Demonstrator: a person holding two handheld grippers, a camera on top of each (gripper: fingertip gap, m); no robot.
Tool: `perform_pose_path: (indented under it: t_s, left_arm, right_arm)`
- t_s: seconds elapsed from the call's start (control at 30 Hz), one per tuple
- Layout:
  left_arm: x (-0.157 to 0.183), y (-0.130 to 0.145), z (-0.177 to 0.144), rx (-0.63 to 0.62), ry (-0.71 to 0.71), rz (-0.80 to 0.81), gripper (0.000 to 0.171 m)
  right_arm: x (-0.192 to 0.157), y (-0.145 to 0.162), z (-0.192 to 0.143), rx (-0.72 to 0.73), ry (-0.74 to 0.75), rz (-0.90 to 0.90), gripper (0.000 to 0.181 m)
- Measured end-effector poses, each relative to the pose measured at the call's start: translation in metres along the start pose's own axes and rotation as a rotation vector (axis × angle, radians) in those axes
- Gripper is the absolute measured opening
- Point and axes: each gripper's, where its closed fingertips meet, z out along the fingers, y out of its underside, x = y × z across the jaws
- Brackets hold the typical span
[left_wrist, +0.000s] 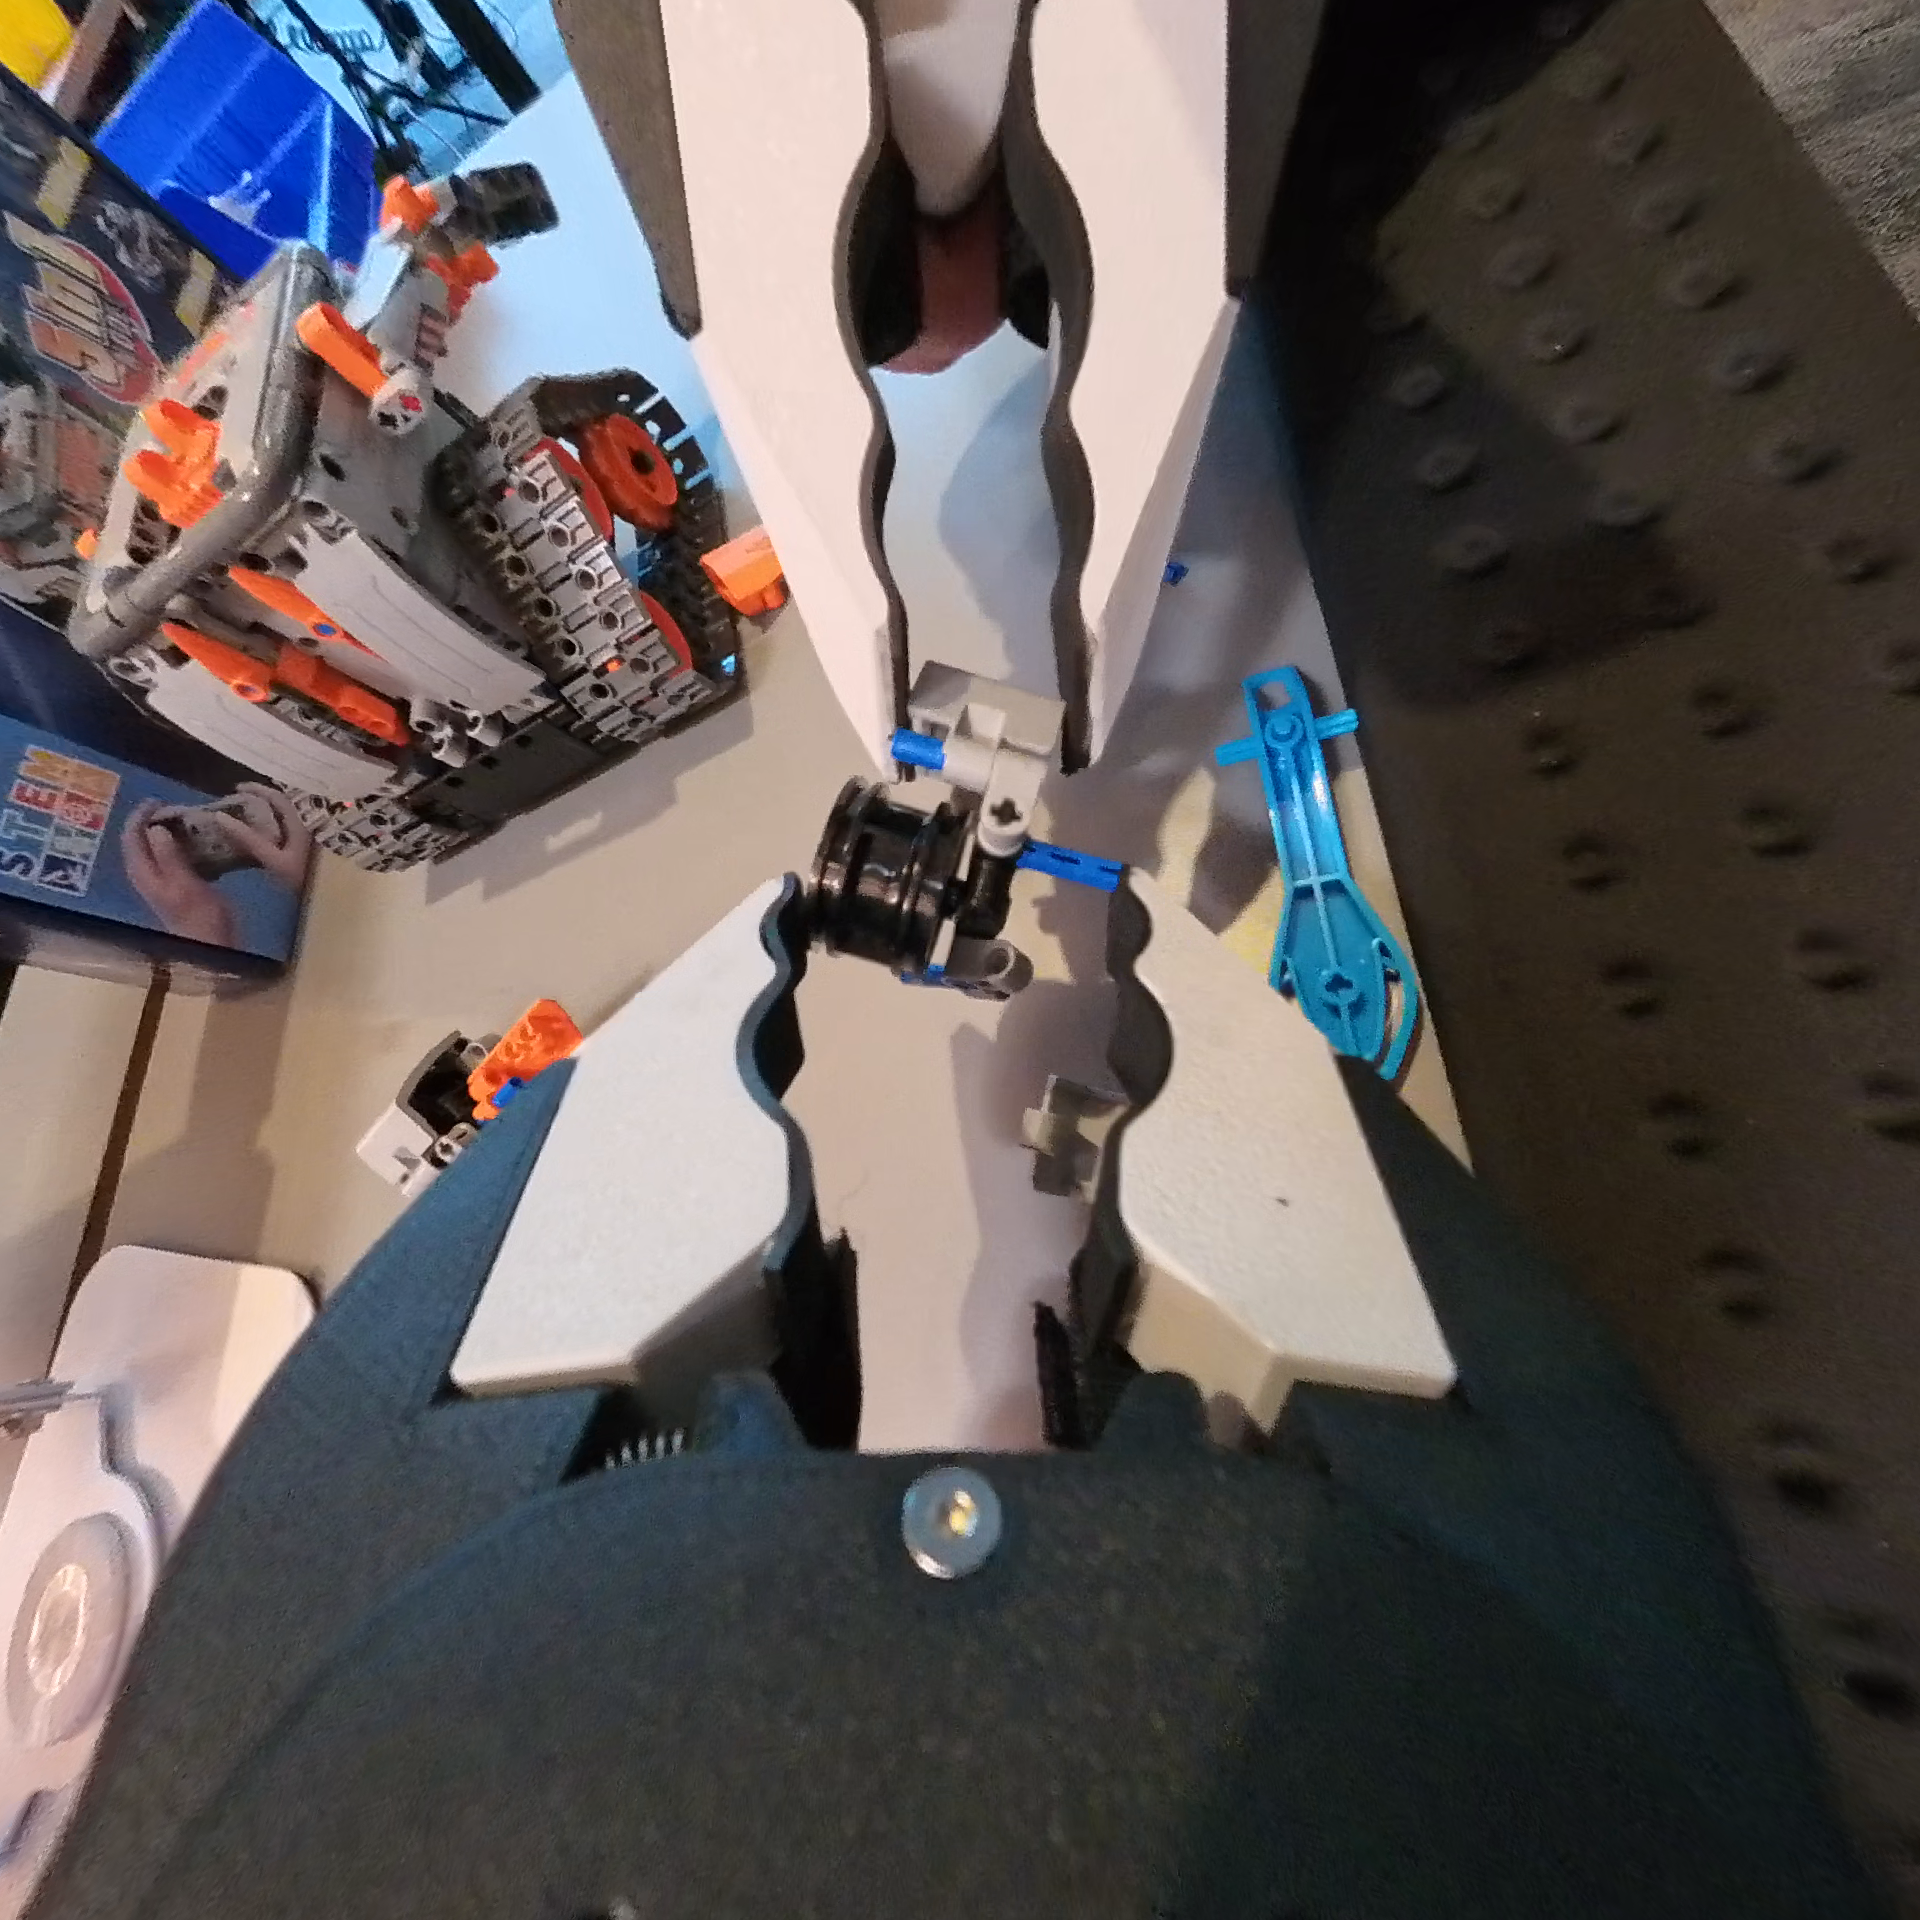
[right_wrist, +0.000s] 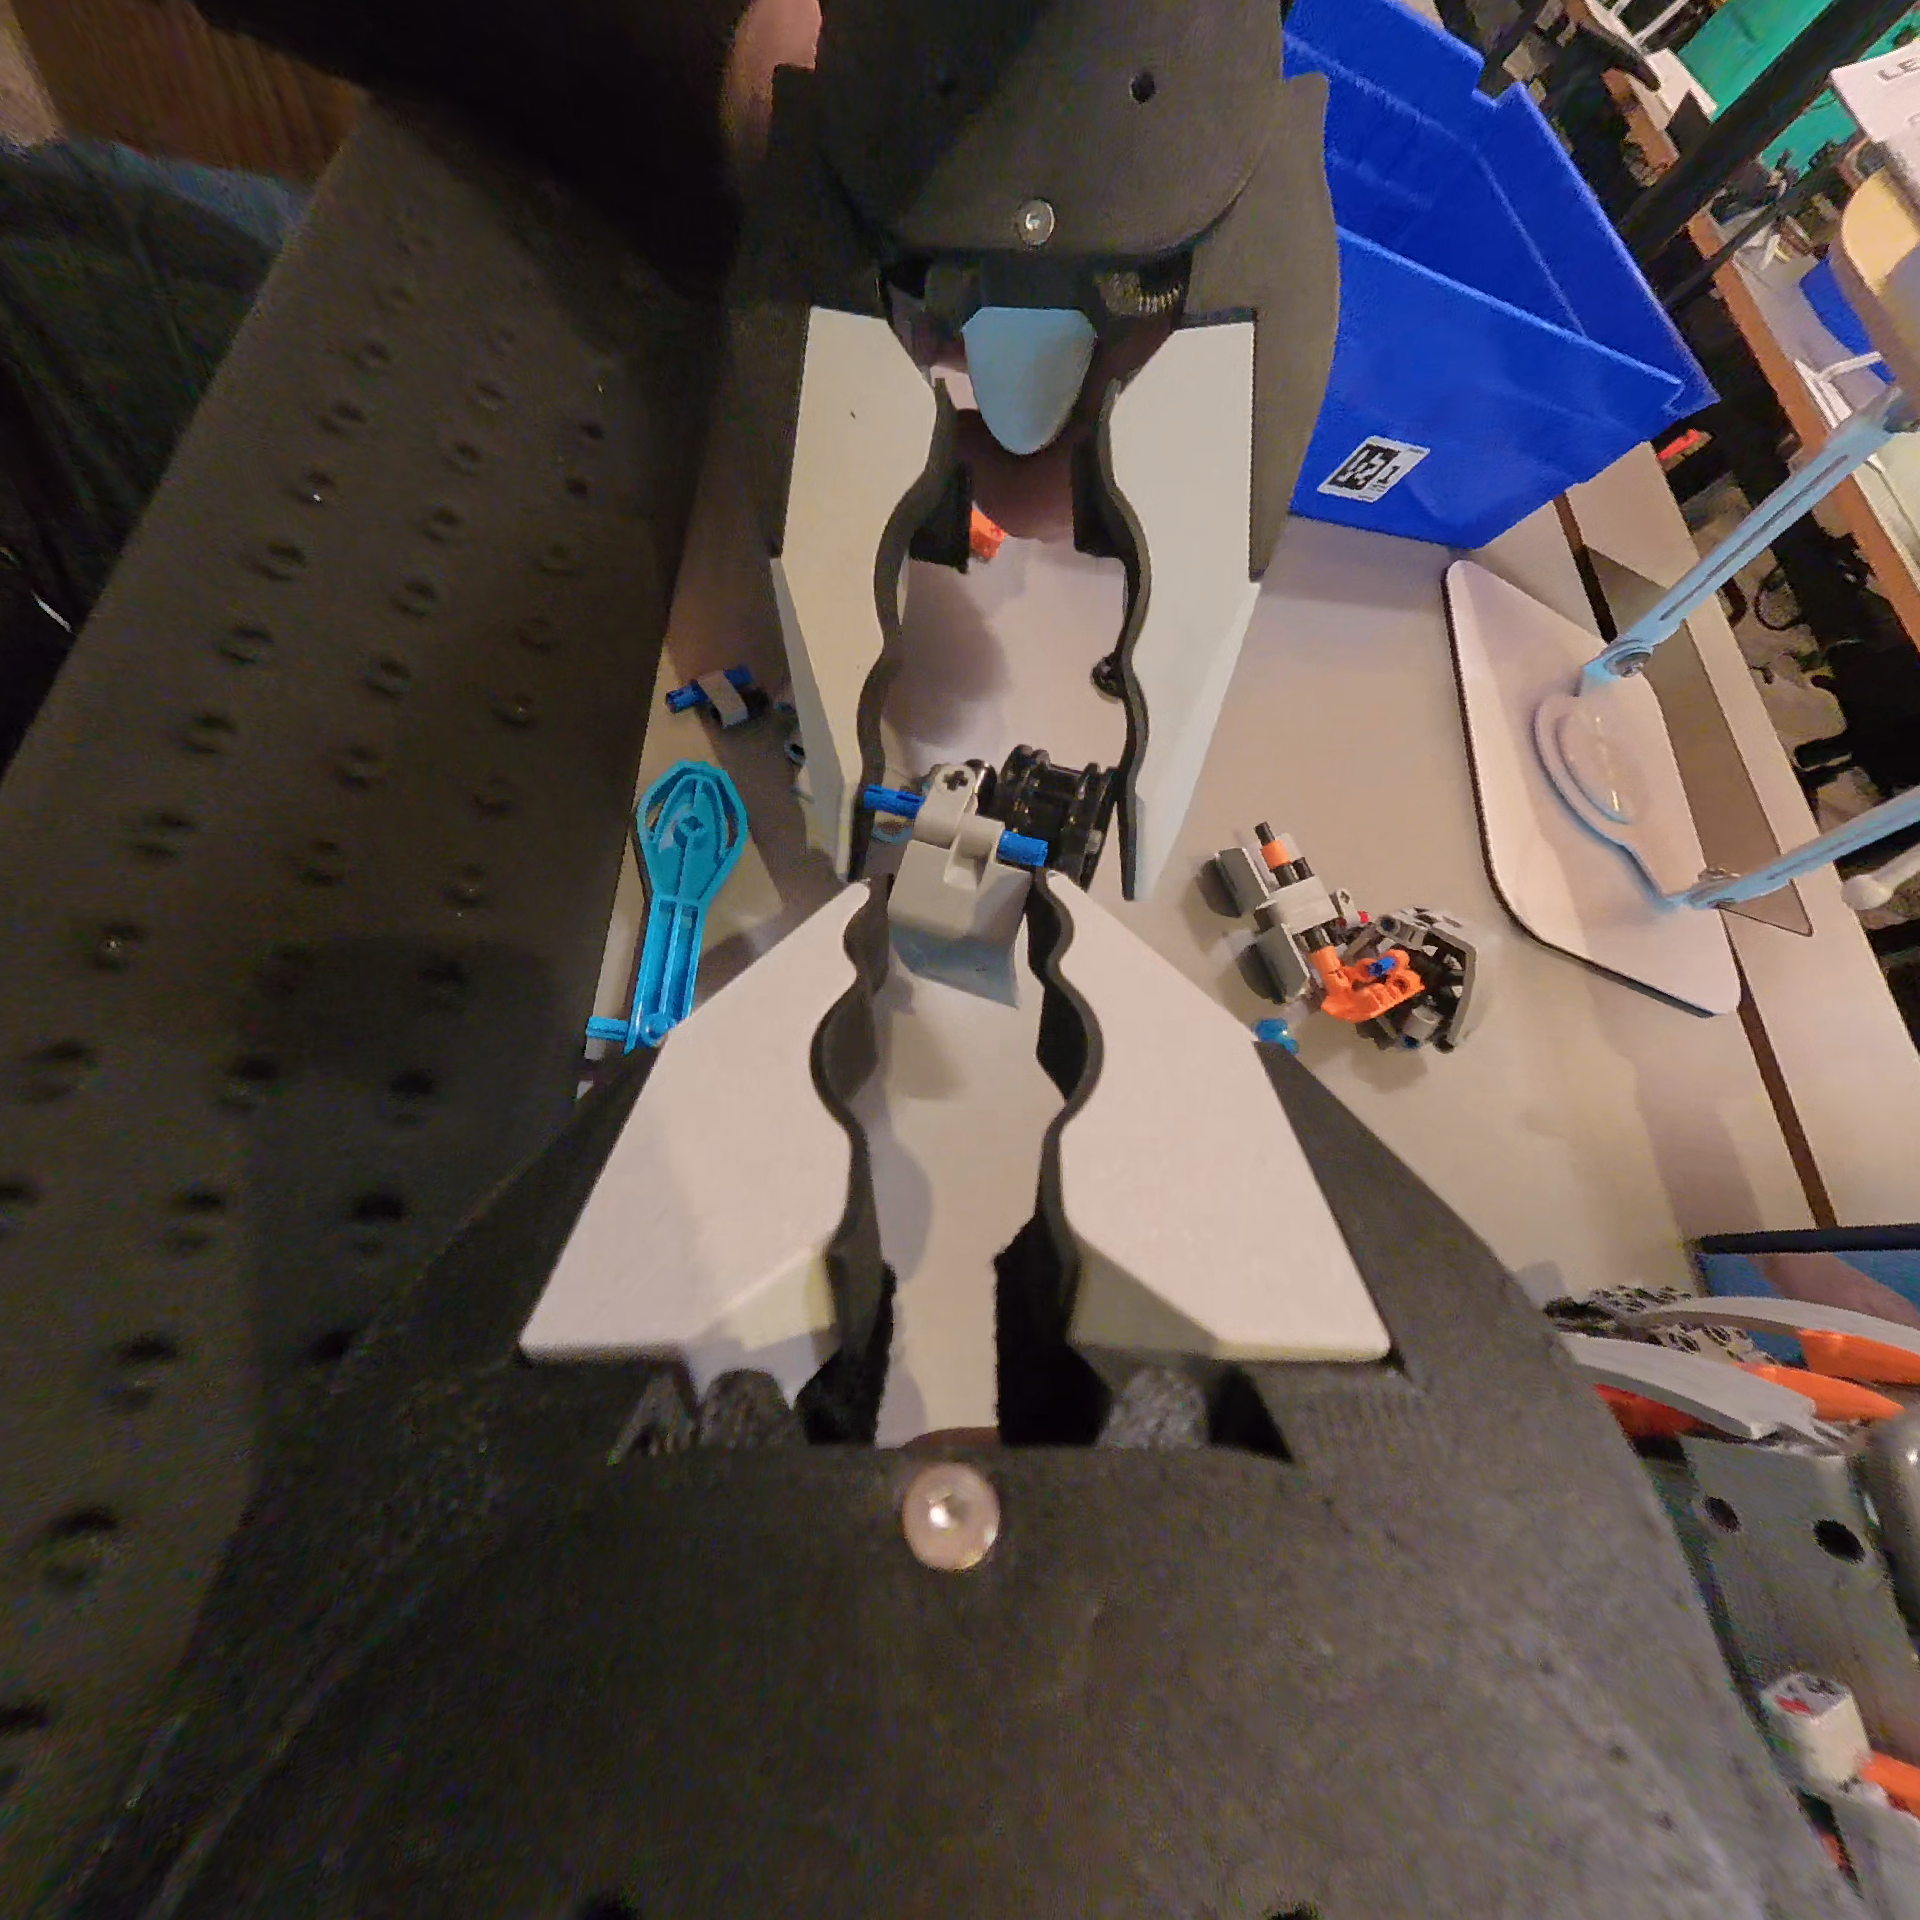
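Far left: a grey and orange tracked brick-built vehicle (left_wrist: 343, 582) stands on the pale counter (left_wrist: 644, 831), beside a printed cardboard box (left_wrist: 156, 862).
Left gripper: the left gripper (left_wrist: 951, 914) has its jaws spread wide; one fingertip (left_wrist: 774, 909) touches the black plastic wheel hub (left_wrist: 883, 883), the other stands clear, so it grips nothing firmly.
Centre: the small assembly is the hub joined to a grey brick connector piece (left_wrist: 992, 743) with blue pins.
Right gripper: the right gripper (right_wrist: 951, 904) faces the left one, jaws drawn in and clamped on the connector piece.
Key relation: the hub sits at the left gripper's fingertips, its axle lying across both grippers' line; the connector end is the right's.
Right: a light blue plastic lever tool (left_wrist: 1320, 883) lies flat near the counter's edge, apart from both.
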Motion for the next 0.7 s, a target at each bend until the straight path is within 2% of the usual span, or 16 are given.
perform_pose_path:
  t_s: [0.43, 0.57, 0.7]
  left_arm:
    - [-0.008, -0.016, -0.008, 0.051, -0.092, 0.035, 0.052]
    - [-0.012, -0.016, -0.009, 0.081, -0.064, -0.036, 0.053]
    - [-0.016, -0.013, -0.008, 0.095, -0.047, -0.094, 0.065]
  right_arm:
    - [0.01, -0.004, -0.005, 0.054, 0.005, 0.083, 0.024]
    - [0.013, -0.006, -0.009, 0.077, 0.015, 0.1, 0.024]
    - [0.021, -0.01, -0.015, 0.148, -0.006, 0.208, 0.023]
